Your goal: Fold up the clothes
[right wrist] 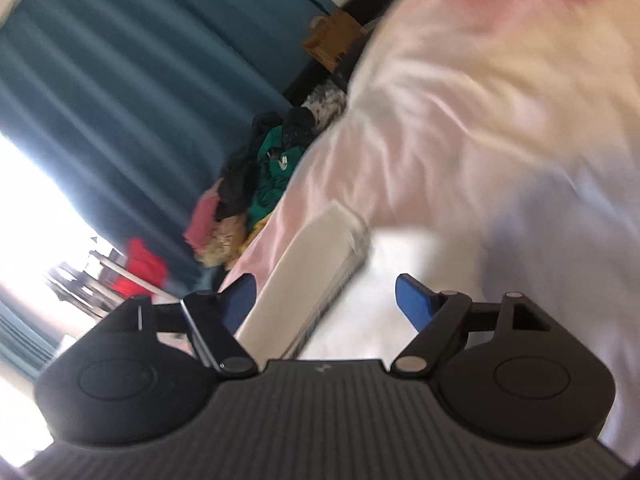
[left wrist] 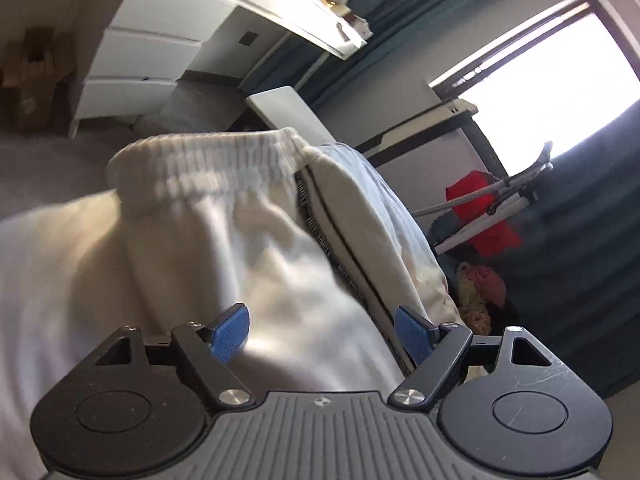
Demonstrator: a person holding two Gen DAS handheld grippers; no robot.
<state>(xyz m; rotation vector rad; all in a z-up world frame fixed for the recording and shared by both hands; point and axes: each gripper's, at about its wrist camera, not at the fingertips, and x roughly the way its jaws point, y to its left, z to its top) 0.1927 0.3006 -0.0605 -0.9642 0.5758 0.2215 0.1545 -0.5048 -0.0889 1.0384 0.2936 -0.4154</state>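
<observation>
Filling the middle of my left view, the cream sweatpants (left wrist: 208, 248) bunch up with their ribbed waistband (left wrist: 208, 164) near the top, and my left claw (left wrist: 322, 330) stands wide with the cloth between its blue pads (left wrist: 230, 332). My right claw (right wrist: 326, 300) is spread wide too, over blurred white fabric (right wrist: 460, 128), with a pile of clothes (right wrist: 256, 184) at left centre against the teal curtain (right wrist: 120, 80).

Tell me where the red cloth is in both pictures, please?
Left wrist view: the red cloth is on the right, hanging on a rack below the bright window.
Right wrist view: the red cloth is low on the left, beside the bright window.
Shared landmark: the teal curtain behind it in both views.
</observation>
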